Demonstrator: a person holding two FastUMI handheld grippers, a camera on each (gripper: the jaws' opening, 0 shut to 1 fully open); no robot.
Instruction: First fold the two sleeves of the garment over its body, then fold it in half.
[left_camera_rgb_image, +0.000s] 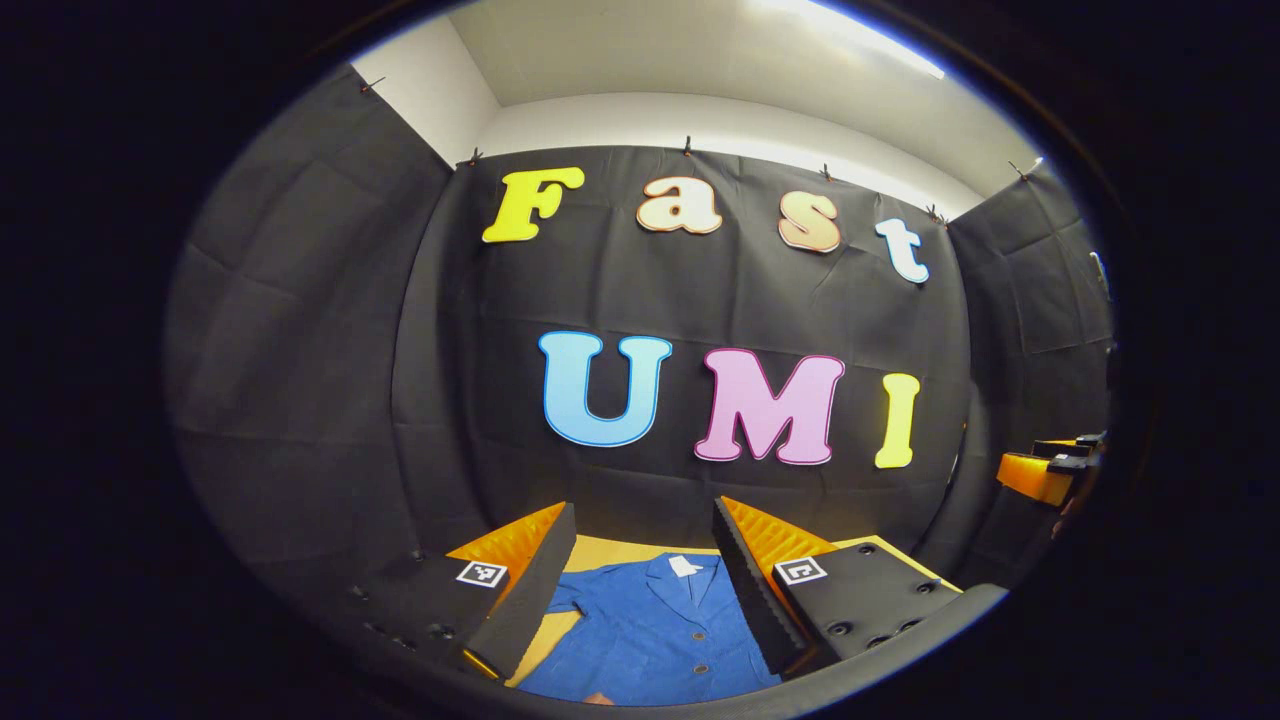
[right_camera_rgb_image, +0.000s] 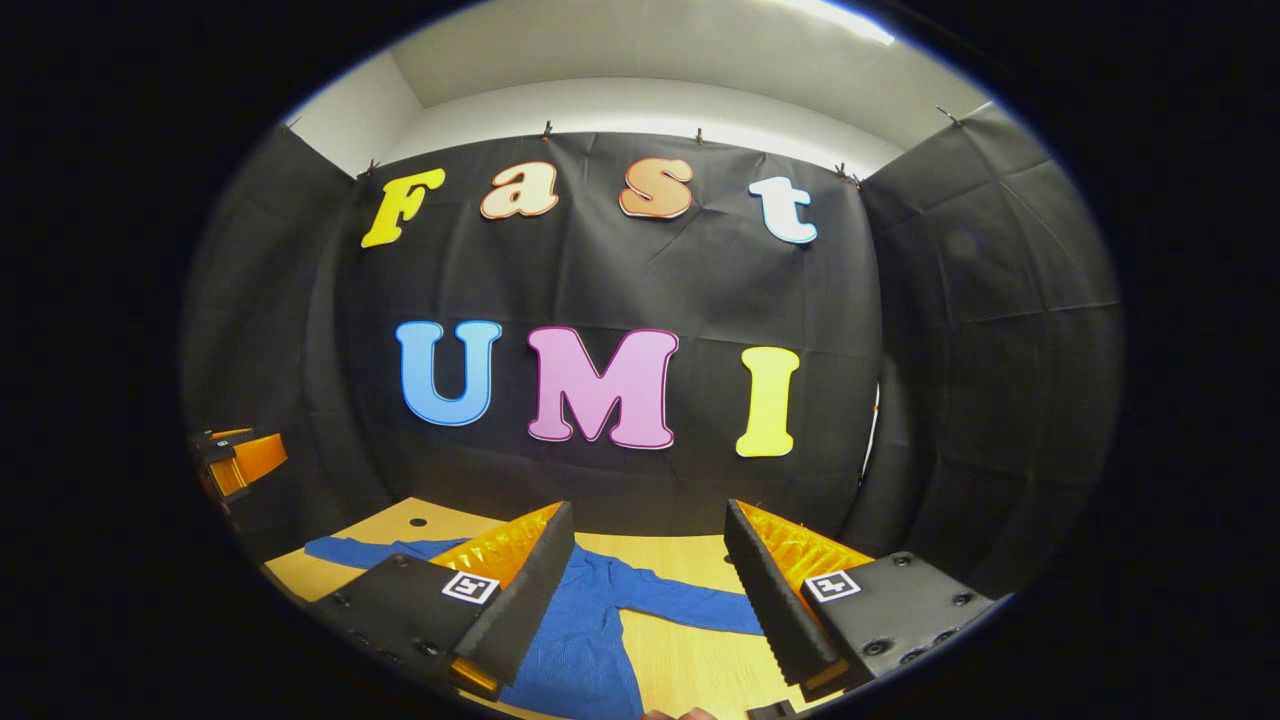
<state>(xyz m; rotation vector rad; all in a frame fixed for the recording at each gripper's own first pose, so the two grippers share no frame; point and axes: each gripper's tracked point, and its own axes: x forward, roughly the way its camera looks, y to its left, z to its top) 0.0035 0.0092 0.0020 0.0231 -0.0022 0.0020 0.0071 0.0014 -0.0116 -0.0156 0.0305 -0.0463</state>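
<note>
Low in both views, blue shirt (left_camera_rgb_image: 650, 630) lies flat on table (right_camera_rgb_image: 690, 670) | left gripper (left_camera_rgb_image: 645, 560) wide, right gripper (right_camera_rgb_image: 650, 560) wide, both holding nothing | sleeves not folded yet | next: grab a sleeve (right_camera_rgb_image: 680, 600).

garment (left_camera_rgb_image: 650, 630) flat on table (right_camera_rgb_image: 690, 670), collar toward back wall (left_camera_rgb_image: 700, 300) | sleeve (right_camera_rgb_image: 680, 602) spread sideways | left gripper (left_camera_rgb_image: 645, 560) above garment body

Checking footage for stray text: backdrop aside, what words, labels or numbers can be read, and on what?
White tag on the blue shirt, at its collar: too small to read.
Square markers on the left gripper and right gripper: coded patterns, no words.
Nothing else readable.
</note>
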